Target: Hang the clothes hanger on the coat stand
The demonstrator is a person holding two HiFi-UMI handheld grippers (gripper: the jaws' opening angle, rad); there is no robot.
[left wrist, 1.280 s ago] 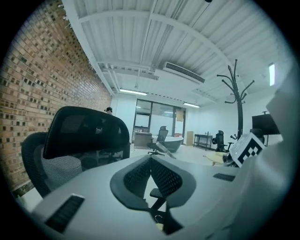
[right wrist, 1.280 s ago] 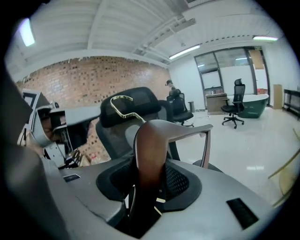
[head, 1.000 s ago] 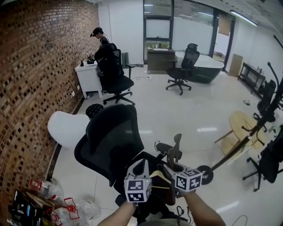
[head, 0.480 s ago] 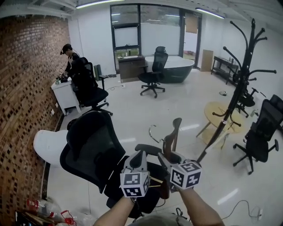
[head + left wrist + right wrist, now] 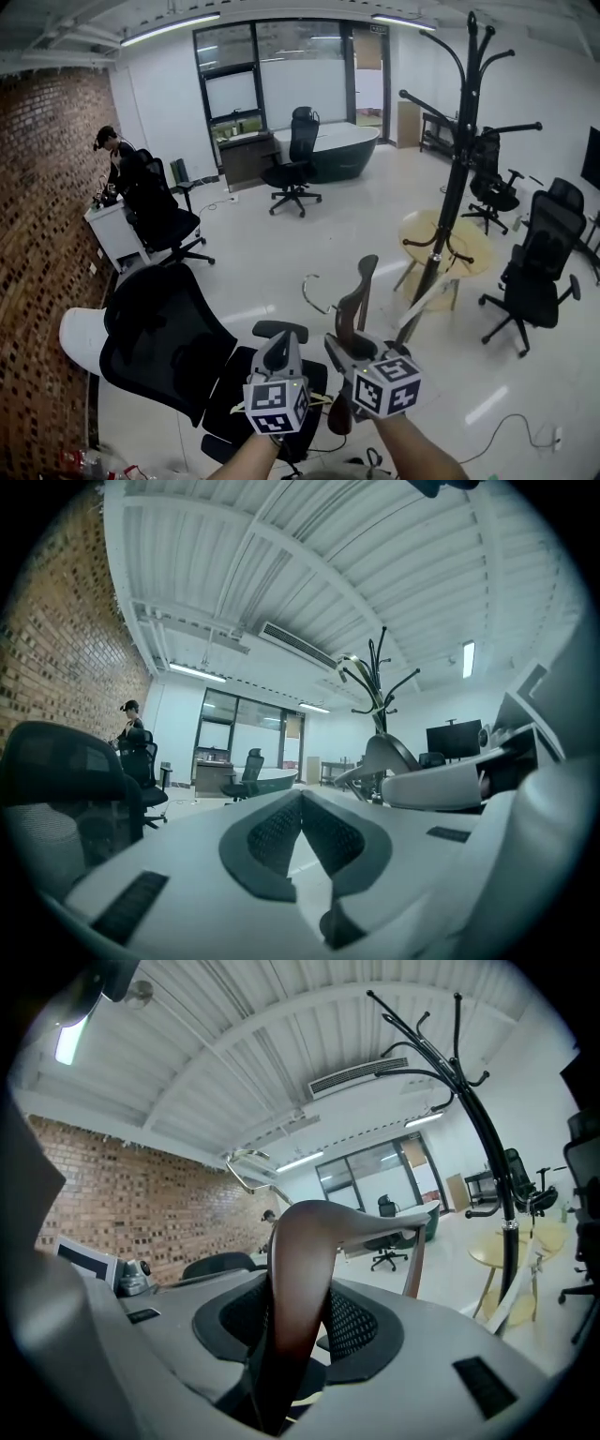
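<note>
Two grippers are held close side by side, and only one has a load. The right gripper pinches the clothes hanger between its pads, clamped on one dark brown wooden arm. That arm is the hanger's long axis here. It stands nearly upright out of the jaws and points away from the gripper, leaning a little to its right. At the top the wood bends at the shoulder and runs off to the right. The hook curls out to the upper left of the jaws. It looks like bare metal wire, though it is thin and hard to read.

The left gripper has its pads pressed together at the tips with nothing between them, and it sits just left of the right one.

The coat stand, a black pole with curved pegs, rises ahead and to the right of the right gripper, well apart from the hanger. A round table sits at its foot.

The left cube and right cube carry black-and-white square marker patterns. A black office chair stands to the lower left of the left gripper.
</note>
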